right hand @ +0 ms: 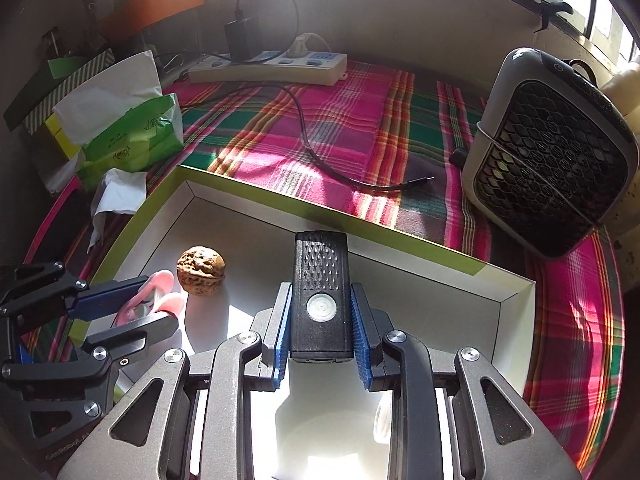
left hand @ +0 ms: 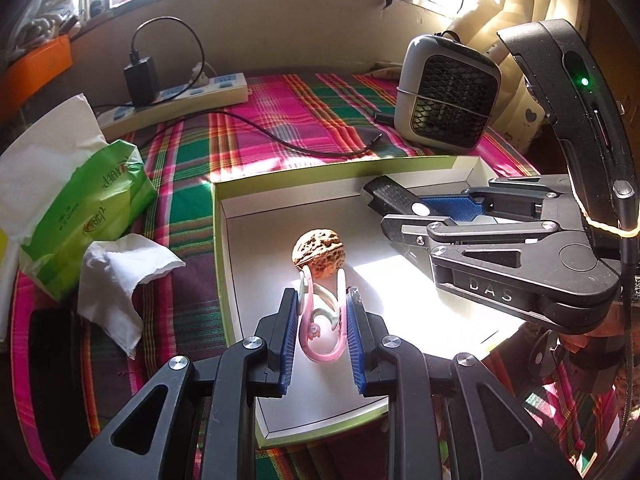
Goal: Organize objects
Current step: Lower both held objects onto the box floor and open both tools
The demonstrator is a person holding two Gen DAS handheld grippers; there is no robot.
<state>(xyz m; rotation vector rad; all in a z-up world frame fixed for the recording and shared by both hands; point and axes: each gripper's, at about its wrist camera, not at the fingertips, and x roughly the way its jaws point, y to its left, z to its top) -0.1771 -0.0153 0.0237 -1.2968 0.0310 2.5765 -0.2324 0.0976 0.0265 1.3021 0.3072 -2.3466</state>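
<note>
Jaws clamped, inside box [right hand: 516,292] walls

Cloth [left hand: 312,120]: pink, green, orange plaid. Box [left hand: 224,248]: lime outside, white inside. Walnut [left hand: 319,255]: brown, wrinkled. Clip [left hand: 322,320]: pale pink. Torch [right hand: 320,292]: black, studded. Fan [left hand: 448,92]: grey, black honeycomb grille. Tissue pack [left hand: 100,200]: green.

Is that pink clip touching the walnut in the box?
Cannot tell. In the left wrist view the pink clip overlaps the walnut; the right wrist view hints at a small gap, not plainly.
</note>
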